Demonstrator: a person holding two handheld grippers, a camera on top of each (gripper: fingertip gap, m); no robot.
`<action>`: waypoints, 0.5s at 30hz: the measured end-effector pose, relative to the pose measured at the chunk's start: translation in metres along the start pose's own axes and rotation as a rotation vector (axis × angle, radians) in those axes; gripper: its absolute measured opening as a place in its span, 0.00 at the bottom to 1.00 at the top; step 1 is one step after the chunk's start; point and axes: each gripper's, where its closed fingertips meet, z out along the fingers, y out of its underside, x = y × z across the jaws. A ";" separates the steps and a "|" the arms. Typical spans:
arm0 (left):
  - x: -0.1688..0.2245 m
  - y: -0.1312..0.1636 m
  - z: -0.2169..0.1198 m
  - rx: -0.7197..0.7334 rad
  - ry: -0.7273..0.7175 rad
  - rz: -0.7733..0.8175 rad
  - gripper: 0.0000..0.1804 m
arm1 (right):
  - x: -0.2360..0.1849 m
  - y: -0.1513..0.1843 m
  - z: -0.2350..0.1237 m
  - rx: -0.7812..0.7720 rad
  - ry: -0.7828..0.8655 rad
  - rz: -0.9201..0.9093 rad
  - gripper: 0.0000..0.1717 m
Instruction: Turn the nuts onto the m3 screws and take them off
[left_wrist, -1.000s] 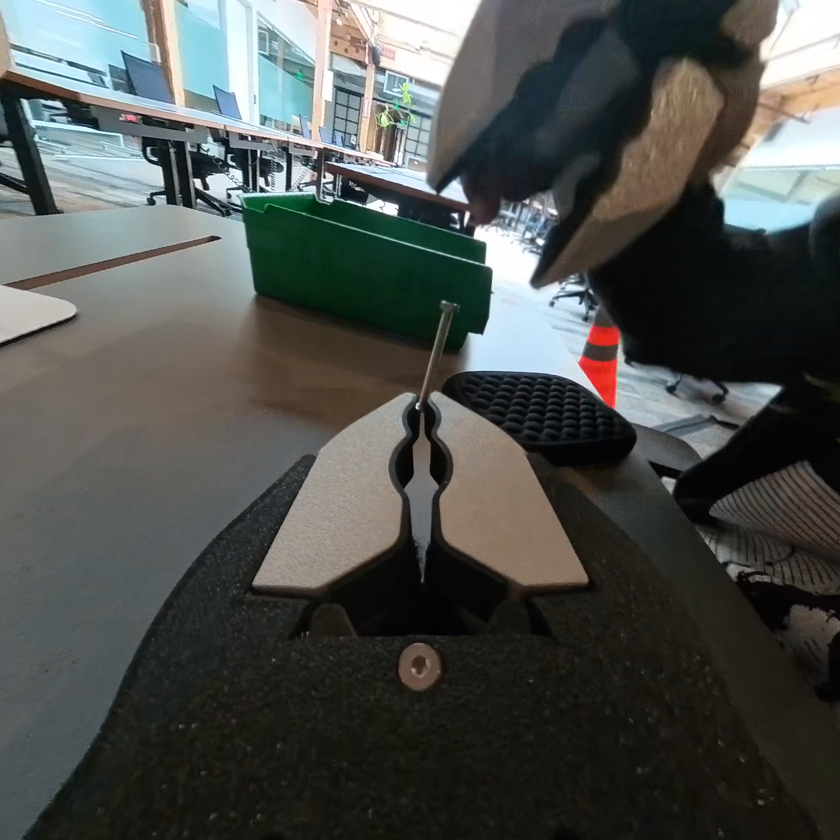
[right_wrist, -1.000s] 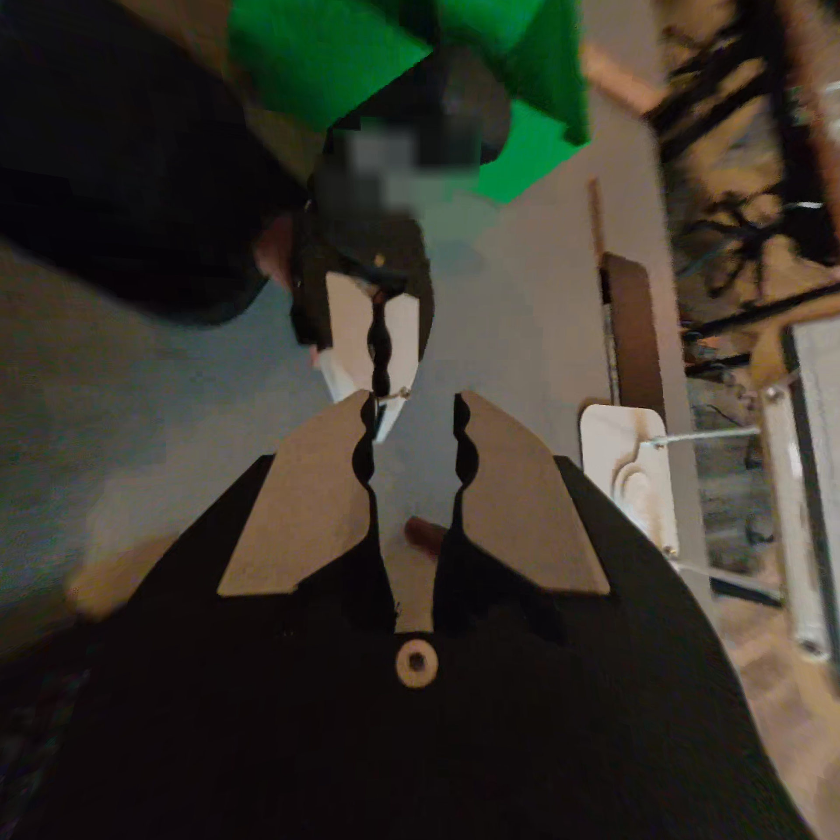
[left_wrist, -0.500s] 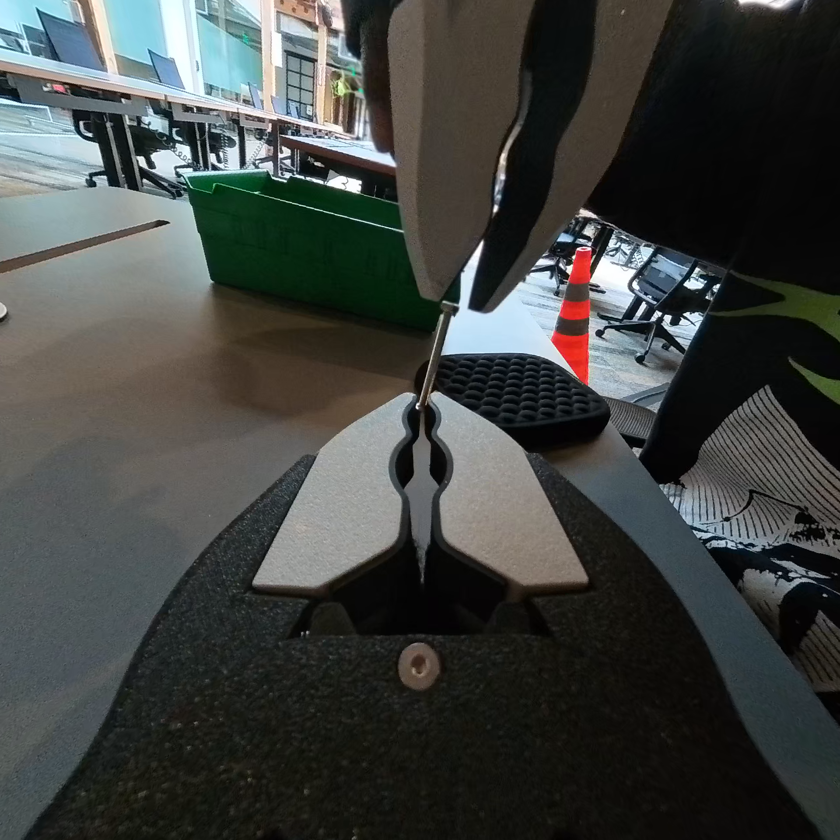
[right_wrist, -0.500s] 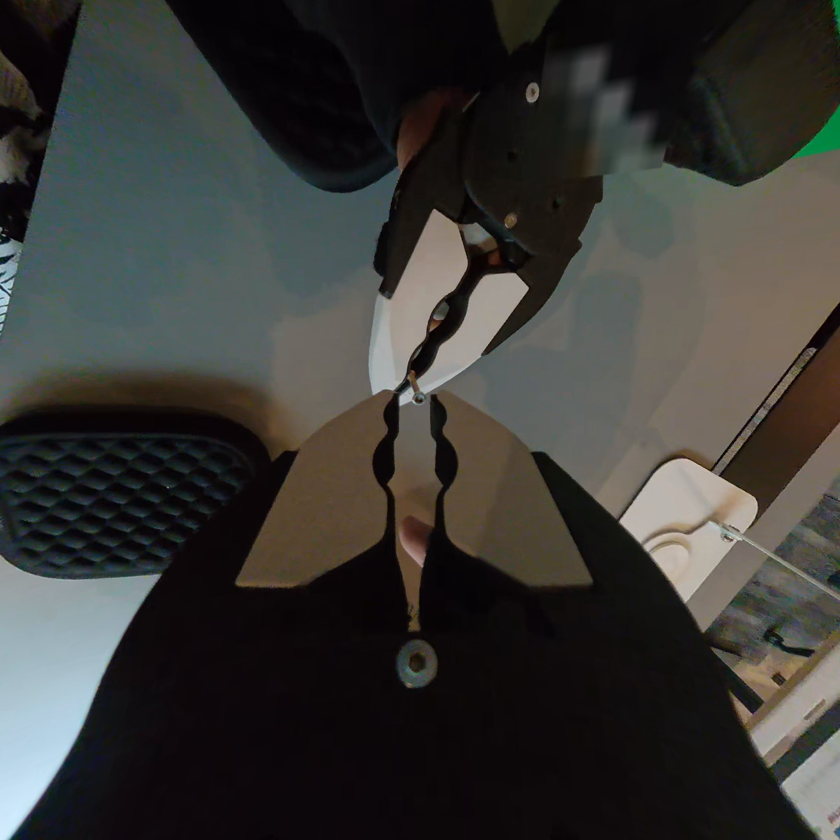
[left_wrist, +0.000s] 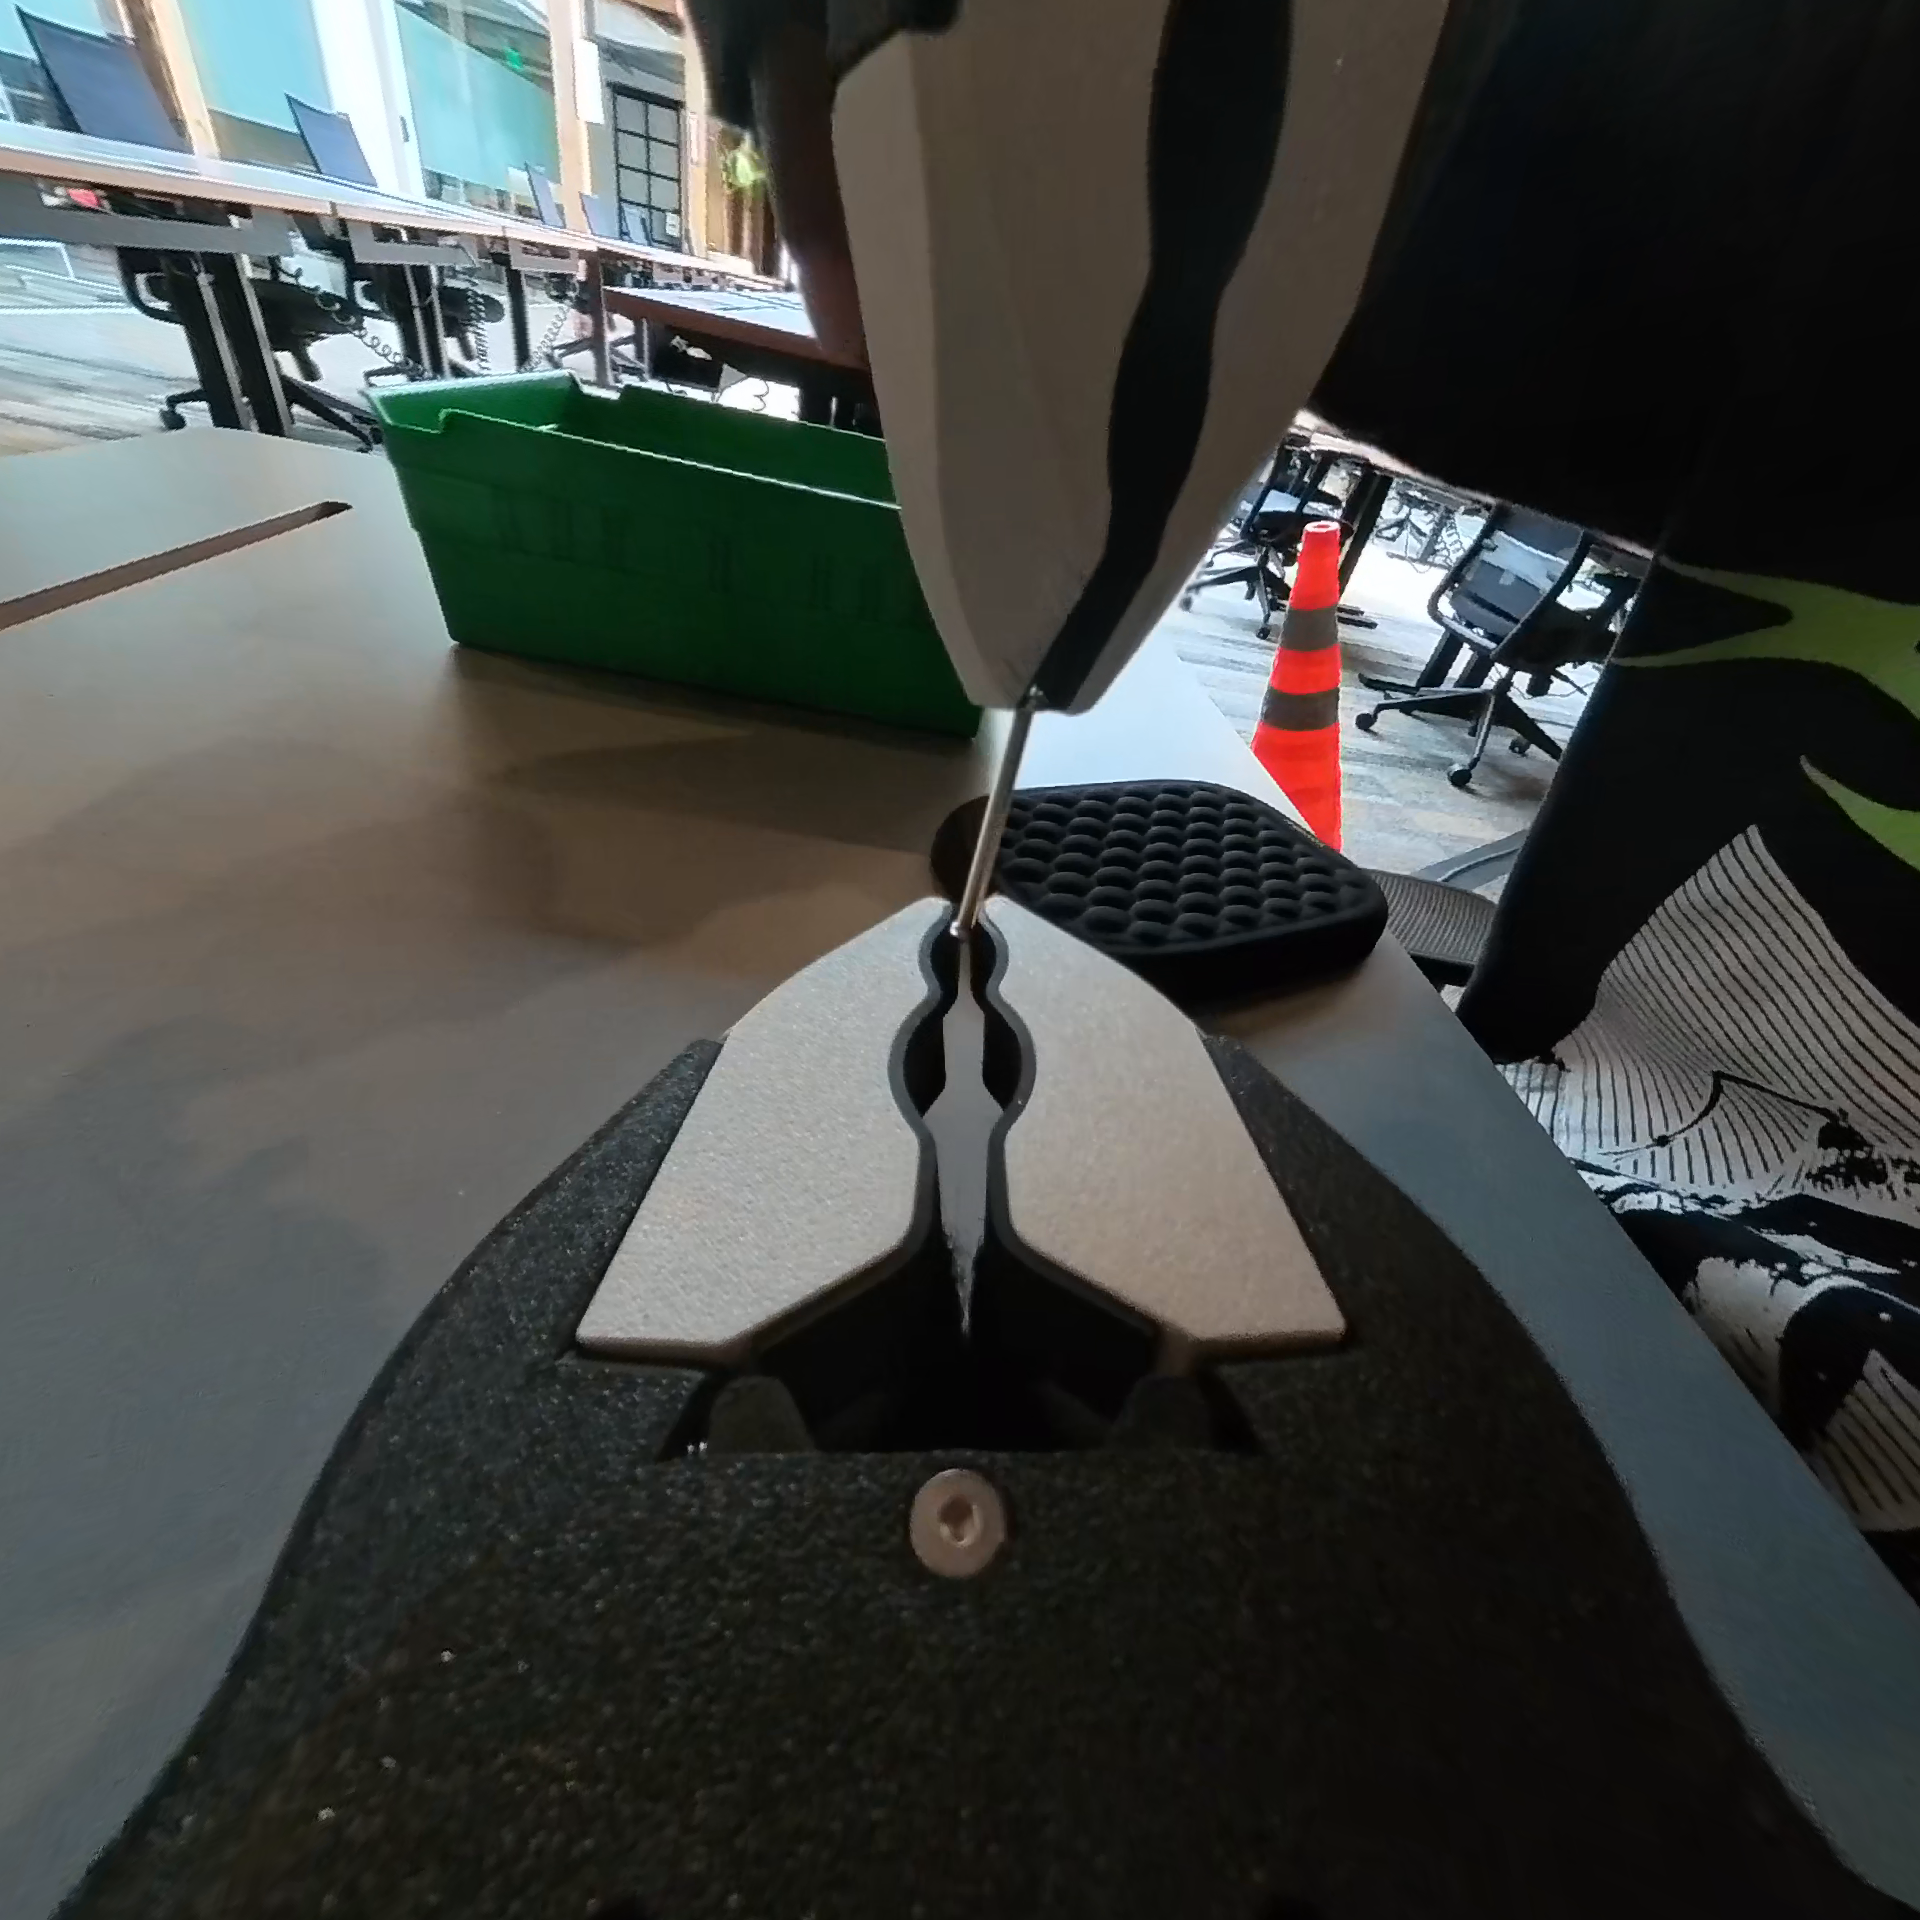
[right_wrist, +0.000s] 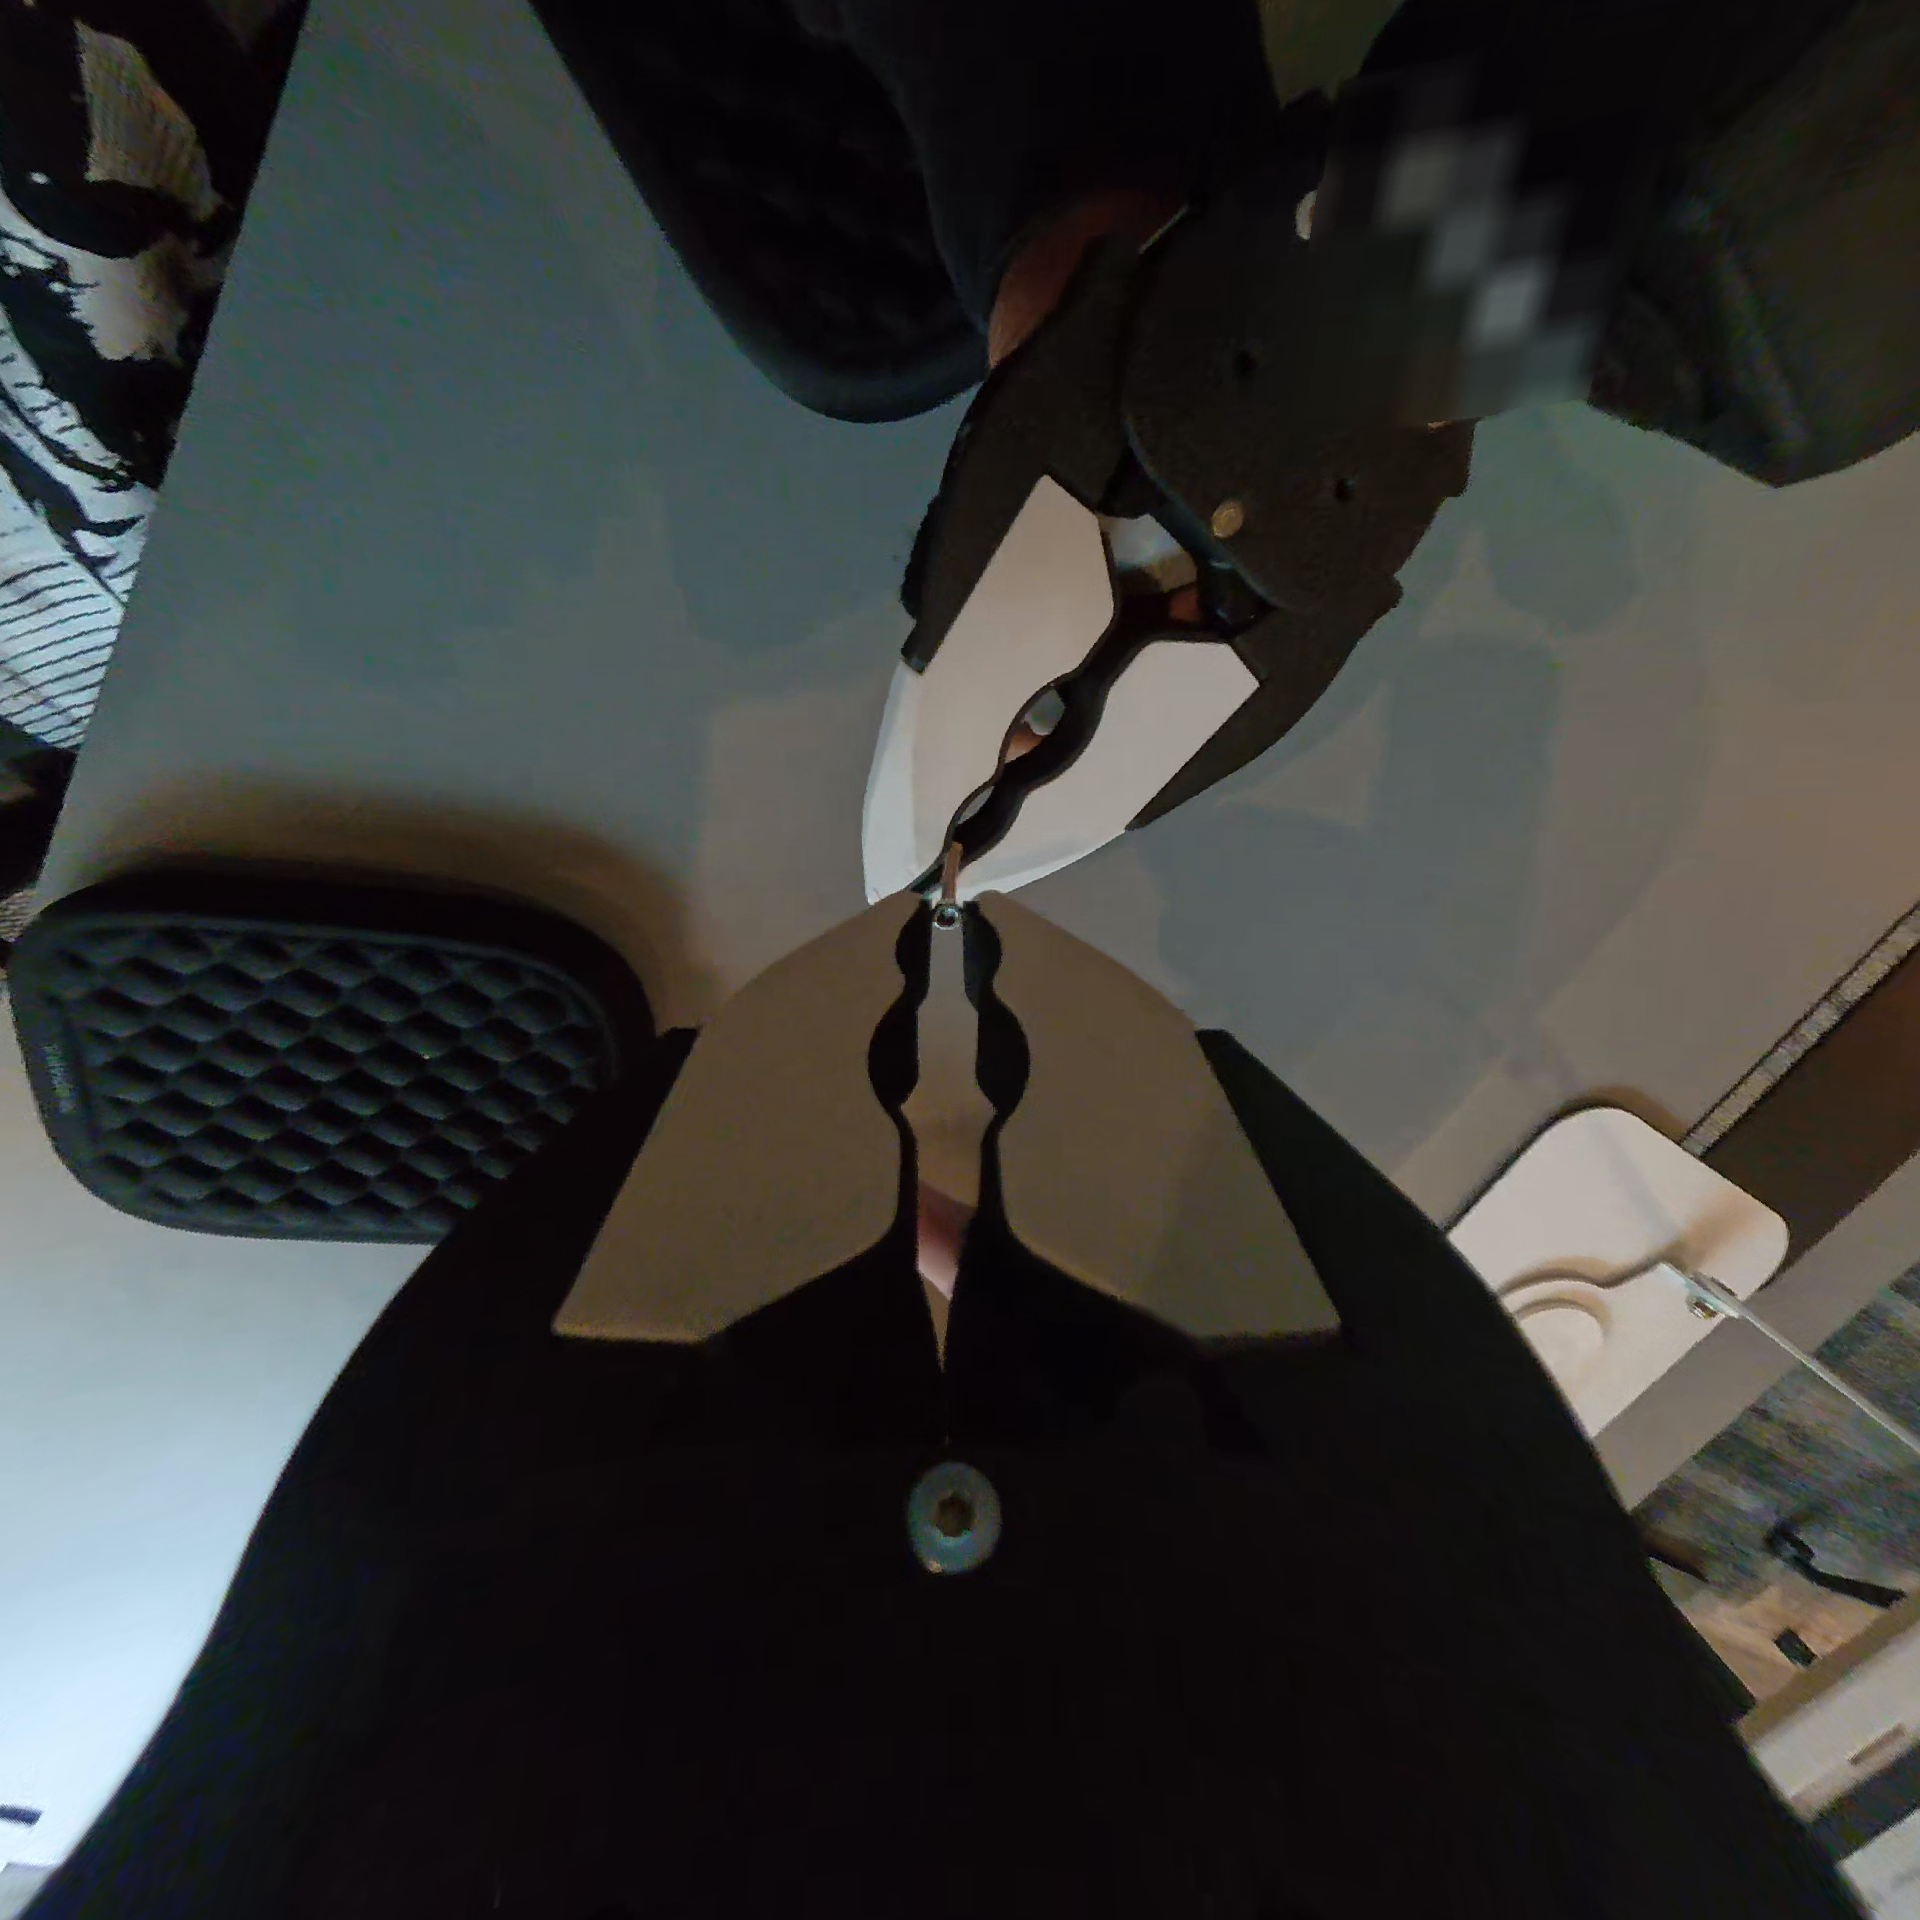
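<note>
My left gripper (left_wrist: 966, 925) is shut on the lower end of a long thin silver screw (left_wrist: 995, 810), which stands tilted up over the dark table (left_wrist: 312, 935). A small silver nut (right_wrist: 945, 915) sits at the screw's top end. My right gripper (right_wrist: 945, 920) reaches down from above and its two pads close on that nut. In the left wrist view the right gripper's fingertips (left_wrist: 1013, 665) meet at the screw's top. In the right wrist view the left gripper (right_wrist: 940, 878) shows just beyond the nut, shut on the shaft.
A green bin (left_wrist: 665, 561) stands behind the screw. A black honeycomb mat (left_wrist: 1174, 883) lies near the table's right edge and shows in the right wrist view (right_wrist: 312, 1060). A white tray (right_wrist: 1621, 1247) lies farther off. An orange cone (left_wrist: 1299, 686) stands on the floor. Some 5 centimeters of space lies between my two pairs of fingers.
My right gripper came down over the screw's top, and its jaws narrowed from wide open onto the nut. My left gripper kept the screw gripped throughout.
</note>
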 end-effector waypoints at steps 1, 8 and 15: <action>0.001 0.001 0.001 -0.007 0.005 0.007 0.00 | -0.002 0.000 0.000 -0.002 -0.014 -0.006 0.03; 0.006 0.005 0.004 -0.045 0.019 0.037 0.00 | -0.010 0.001 0.001 -0.025 -0.095 -0.044 0.03; 0.001 0.003 0.002 -0.021 0.001 0.004 0.00 | -0.003 0.001 0.002 -0.008 -0.046 -0.011 0.03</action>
